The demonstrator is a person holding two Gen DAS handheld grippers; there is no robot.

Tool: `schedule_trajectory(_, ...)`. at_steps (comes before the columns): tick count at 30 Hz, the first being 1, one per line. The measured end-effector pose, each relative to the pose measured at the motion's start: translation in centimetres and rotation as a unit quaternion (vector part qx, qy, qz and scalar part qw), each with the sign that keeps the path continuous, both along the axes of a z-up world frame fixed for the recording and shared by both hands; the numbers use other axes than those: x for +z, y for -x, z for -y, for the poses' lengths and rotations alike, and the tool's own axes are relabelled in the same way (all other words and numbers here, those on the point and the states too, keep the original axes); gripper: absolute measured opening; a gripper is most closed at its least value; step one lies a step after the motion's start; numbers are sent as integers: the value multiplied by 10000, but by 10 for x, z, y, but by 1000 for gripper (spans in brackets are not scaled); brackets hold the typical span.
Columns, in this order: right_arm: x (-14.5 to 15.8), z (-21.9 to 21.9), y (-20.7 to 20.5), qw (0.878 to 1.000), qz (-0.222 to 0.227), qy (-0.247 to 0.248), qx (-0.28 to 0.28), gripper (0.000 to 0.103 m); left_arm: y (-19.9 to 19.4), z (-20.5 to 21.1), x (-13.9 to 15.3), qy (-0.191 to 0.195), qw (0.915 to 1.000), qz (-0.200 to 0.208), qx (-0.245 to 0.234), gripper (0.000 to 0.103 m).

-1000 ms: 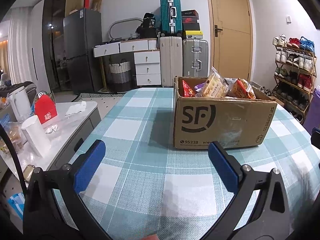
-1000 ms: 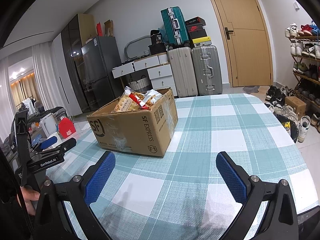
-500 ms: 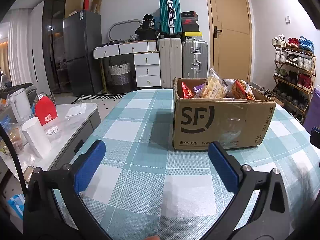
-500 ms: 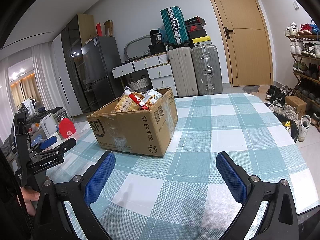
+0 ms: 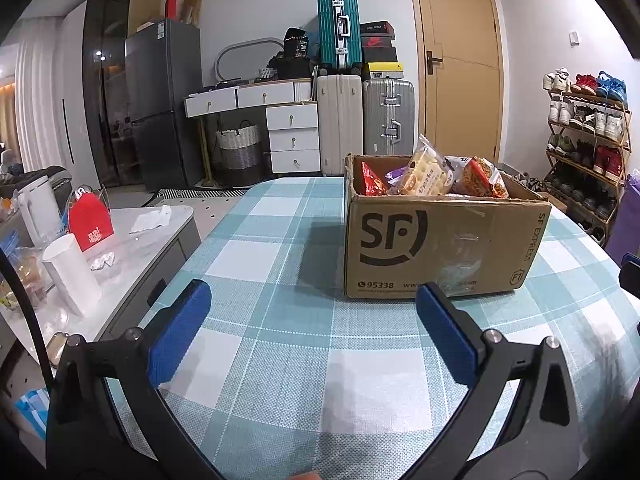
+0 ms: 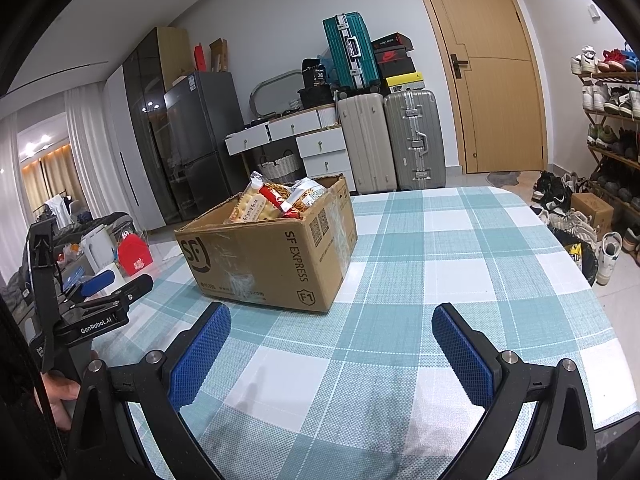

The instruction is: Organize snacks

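Both the left gripper (image 5: 312, 328) and right gripper (image 6: 332, 340) are held released, grasping nothing. One snack packet (image 5: 426, 174) should be taken by its protruding top from the cardboard box (image 5: 436, 248) mid-desk (image 5: 280, 360).

Support surface: table covered with a teal-and-white checked woven cloth (image 5: 304, 344) (image 6: 440, 280). Cloth lies flat; its right edge drops off toward the floor in the right wrist view.

Directly on the cloth: one open brown corrugated cardboard box with black "SF" logo and "SF EXPRESS" print (image 5: 440, 248) (image 6: 272, 256). It sits flat, toward the far-left part of the tabletop as seen from the right wrist. Clear tape patches show on its near face.
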State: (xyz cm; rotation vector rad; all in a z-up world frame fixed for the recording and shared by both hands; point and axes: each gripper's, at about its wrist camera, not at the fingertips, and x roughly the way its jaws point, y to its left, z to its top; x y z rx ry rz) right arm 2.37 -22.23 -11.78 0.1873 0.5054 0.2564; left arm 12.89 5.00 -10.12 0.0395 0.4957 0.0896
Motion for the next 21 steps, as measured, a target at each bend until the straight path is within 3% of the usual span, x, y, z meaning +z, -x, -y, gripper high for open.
schedule_trajectory(21,-4,2,-2,10000,-37,-40,-29,102,0,-3,-1,139,9997,-57,-186,102)
